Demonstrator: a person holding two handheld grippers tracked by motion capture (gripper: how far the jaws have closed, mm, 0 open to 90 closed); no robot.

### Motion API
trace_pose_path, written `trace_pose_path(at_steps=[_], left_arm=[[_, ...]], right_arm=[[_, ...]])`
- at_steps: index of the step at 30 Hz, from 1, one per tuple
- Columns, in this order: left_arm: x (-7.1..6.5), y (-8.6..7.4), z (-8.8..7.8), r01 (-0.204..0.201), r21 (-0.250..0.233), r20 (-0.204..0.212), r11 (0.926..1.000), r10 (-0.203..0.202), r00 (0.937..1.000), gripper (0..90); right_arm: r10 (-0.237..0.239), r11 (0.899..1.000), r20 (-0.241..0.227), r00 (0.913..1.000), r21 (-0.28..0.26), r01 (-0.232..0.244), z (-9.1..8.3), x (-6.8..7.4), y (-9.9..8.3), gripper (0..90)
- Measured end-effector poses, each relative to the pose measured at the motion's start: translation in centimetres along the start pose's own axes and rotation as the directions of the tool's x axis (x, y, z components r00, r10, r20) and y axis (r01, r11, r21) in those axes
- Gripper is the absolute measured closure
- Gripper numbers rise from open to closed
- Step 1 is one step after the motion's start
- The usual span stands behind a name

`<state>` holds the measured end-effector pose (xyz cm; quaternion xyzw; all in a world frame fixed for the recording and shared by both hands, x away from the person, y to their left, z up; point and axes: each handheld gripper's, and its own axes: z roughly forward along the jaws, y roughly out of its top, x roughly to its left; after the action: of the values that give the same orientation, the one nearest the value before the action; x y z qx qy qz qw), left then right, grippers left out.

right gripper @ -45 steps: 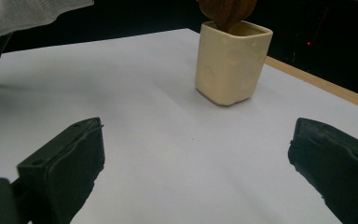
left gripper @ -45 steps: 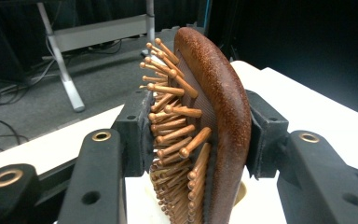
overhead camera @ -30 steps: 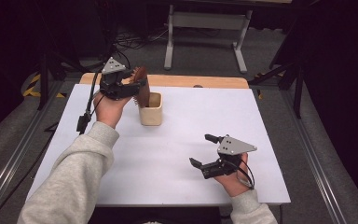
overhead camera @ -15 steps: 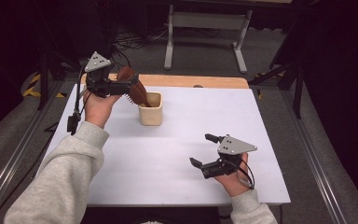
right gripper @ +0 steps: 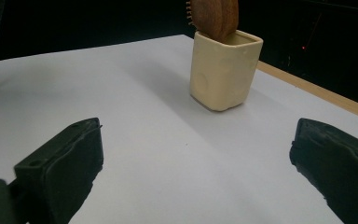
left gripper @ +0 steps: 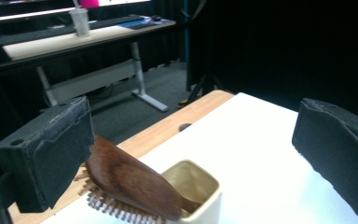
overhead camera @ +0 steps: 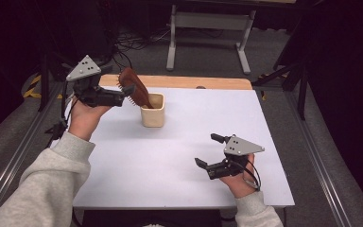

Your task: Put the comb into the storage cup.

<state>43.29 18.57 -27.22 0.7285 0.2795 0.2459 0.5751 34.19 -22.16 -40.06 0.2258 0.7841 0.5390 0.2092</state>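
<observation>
A brown wooden hairbrush stands handle-down in a cream cup at the far left of the white table, its bristled head leaning left over the rim. My left gripper hovers just left of the brush head; its jaws have just been opening and stand wide, with nothing pressed between them. In the left gripper view the brush and cup lie low between the jaws of the left gripper. My right gripper rests open near the front right, facing the cup and brush.
A wooden strip runs along the table's far edge. Beyond it stands a desk frame on dark floor. Metal rails flank the table on both sides.
My left gripper let go of the brush, opened wide and drew back to the left and upward. The brush stays leaning in the cup. My right gripper has not moved.
</observation>
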Motion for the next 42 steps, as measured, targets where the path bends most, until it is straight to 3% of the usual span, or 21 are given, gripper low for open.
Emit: trace_pose_path(at_steps=[8, 15, 27, 31, 42], left_arm=[[-1.6, -0.7, -2.7, -0.047, -0.012, 0.047, 0.9988, 0.047, 0.9978, 0.3], [-2.4, -2.5, -4.5, -0.049, 0.012, 0.082, 0.9987, 0.048, 0.9955, 0.2], [-2.5, -7.5, -6.5, -0.010, 0.057, 0.095, 0.9984, 0.005, 0.9955, 0.2], [-2.3, -9.3, -6.5, -0.018, 0.093, 0.108, 0.9955, 0.008, 0.9941, 0.2], [-2.1, -13.7, -7.1, 0.044, 0.083, 0.118, 0.9956, -0.053, 0.9916, 0.2]], right_arm=[[0.005, 1.000, 0.007, 1.0000, -0.005, -0.005, -0.2, -0.1, 0.1, 2.5], [0.008, 1.000, 0.009, 0.9999, -0.010, -0.008, -0.3, -0.2, 0.1, 2.5], [0.013, 1.000, 0.011, 0.9999, -0.014, -0.012, -0.3, -0.3, 0.0, 1.6], [0.012, 1.000, 0.014, 0.9998, -0.013, -0.012, -0.3, -0.3, -0.1, 1.6], [0.016, 1.000, 0.015, 0.9998, -0.003, -0.016, -0.1, -0.3, -0.5, 1.4]])
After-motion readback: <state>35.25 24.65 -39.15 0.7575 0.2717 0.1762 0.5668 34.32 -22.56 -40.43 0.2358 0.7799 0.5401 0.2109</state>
